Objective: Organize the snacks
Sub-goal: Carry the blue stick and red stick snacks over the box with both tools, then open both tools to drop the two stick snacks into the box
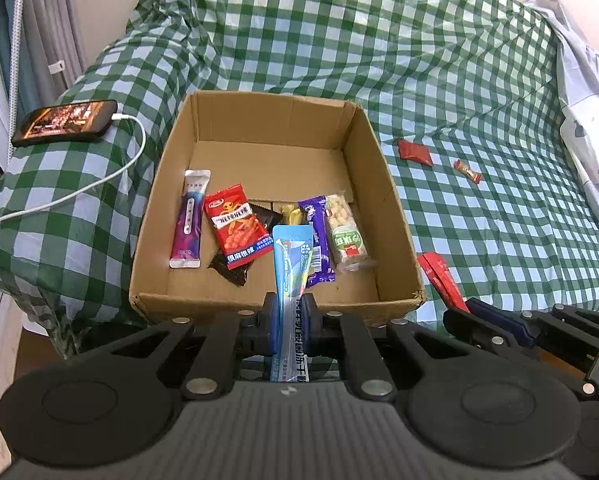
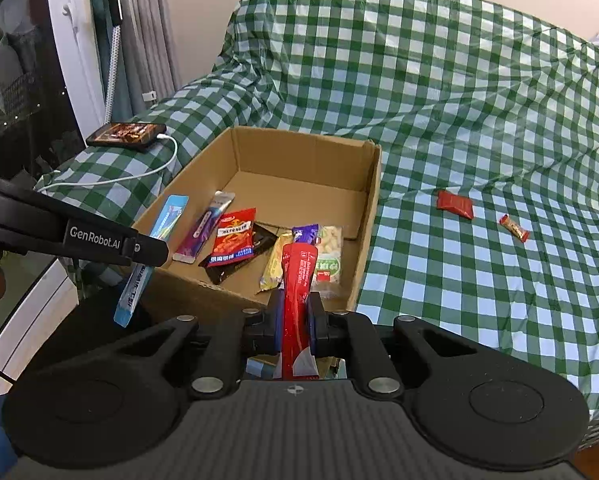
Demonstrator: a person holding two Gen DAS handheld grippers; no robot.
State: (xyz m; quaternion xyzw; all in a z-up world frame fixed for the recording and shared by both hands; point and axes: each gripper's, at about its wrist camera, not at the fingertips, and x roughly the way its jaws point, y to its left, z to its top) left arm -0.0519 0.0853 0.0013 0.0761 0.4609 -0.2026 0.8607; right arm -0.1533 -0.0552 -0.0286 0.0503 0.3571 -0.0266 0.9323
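The left gripper (image 1: 290,312) pinches a blue stick sachet (image 1: 291,264) and the right gripper (image 2: 296,320) a red one (image 2: 298,276) (fingers clamped), both over the cardboard box (image 1: 275,306).

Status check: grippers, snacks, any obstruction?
Left gripper shut on blue stick pack; right gripper shut on red stick pack. Both near cardboard box. Nothing blocking.

Bright, even daylight; sharp centre, fisheye warp at edges.
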